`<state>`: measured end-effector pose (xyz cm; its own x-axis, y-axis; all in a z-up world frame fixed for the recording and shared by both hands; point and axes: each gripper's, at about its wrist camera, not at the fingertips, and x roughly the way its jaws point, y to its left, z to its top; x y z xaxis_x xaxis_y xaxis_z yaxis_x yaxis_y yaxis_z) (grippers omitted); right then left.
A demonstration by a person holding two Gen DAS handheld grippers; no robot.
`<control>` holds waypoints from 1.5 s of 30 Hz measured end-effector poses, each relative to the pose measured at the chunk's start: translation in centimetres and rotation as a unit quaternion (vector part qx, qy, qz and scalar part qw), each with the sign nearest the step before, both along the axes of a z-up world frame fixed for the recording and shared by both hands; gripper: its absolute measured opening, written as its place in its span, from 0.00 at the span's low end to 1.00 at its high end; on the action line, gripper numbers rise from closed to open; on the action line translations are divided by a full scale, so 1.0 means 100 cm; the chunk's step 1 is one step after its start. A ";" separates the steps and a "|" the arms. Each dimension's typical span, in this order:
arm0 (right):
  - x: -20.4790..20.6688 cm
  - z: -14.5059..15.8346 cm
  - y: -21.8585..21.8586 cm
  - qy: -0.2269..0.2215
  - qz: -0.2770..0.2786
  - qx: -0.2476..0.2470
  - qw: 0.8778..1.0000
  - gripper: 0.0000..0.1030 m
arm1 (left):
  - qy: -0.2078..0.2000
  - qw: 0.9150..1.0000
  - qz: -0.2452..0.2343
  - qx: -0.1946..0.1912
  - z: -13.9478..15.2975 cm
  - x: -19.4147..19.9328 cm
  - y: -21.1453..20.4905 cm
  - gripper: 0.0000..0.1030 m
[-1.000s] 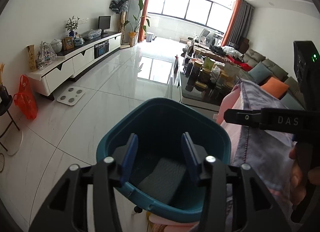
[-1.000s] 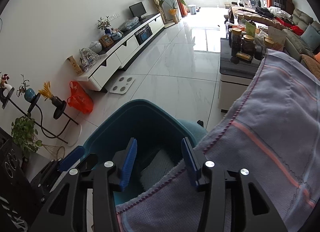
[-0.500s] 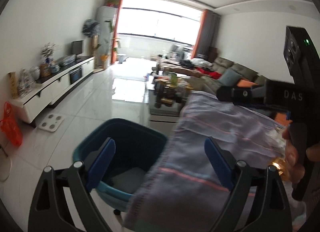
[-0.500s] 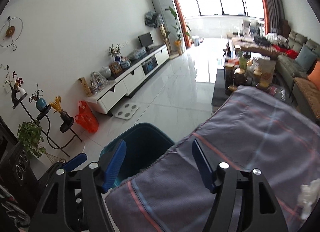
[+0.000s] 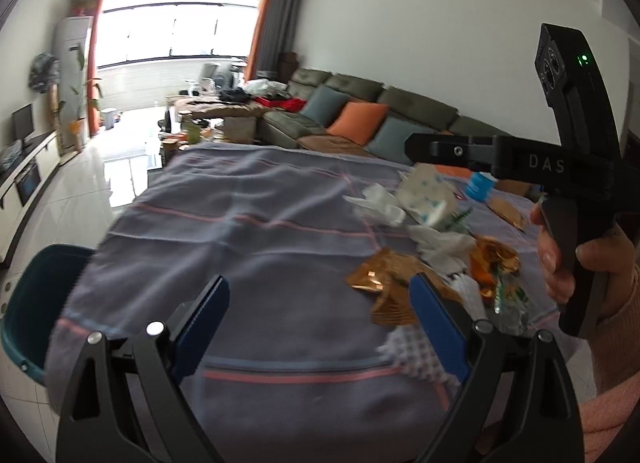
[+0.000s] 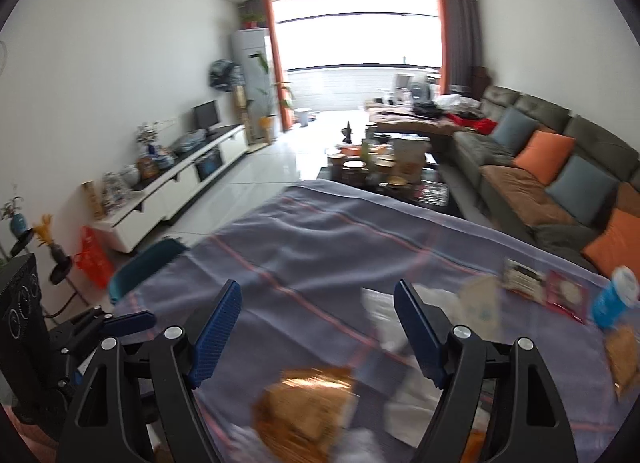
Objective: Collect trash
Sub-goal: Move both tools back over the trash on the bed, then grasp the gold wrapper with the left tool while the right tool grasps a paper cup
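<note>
Crumpled wrappers and tissues [image 5: 432, 259] are scattered on the grey striped cloth [image 5: 240, 231], well apart from the teal bin [image 5: 32, 303]. Both the left gripper [image 5: 320, 315] and right gripper [image 6: 318, 327] are held spread wide, nothing between them; the right's jaws have just been opening.

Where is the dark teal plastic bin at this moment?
The dark teal plastic bin stands on the floor at the left edge of the grey striped cloth, low left in the left wrist view.
</note>
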<state>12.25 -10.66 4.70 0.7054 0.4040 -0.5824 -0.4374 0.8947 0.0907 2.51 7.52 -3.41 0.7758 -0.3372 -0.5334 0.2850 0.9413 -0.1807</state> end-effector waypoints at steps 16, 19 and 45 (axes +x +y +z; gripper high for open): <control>0.028 -0.055 -0.075 0.043 -0.100 -0.019 0.994 0.73 | 0.086 0.994 -0.059 -0.015 -0.030 0.039 -0.041 0.84; 0.032 -0.059 -0.075 0.051 -0.098 -0.022 0.994 0.67 | 0.097 0.993 -0.070 -0.024 -0.032 0.041 -0.041 0.78; 0.045 -0.065 -0.081 0.066 -0.095 -0.026 0.993 0.26 | 0.097 0.989 -0.106 -0.047 -0.026 0.040 -0.040 0.26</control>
<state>16.76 -18.75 -1.84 0.6821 0.2380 -0.6914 -0.2487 0.9647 0.0868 6.46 3.50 -5.96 0.5687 -0.5361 -0.6239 0.4256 0.8408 -0.3346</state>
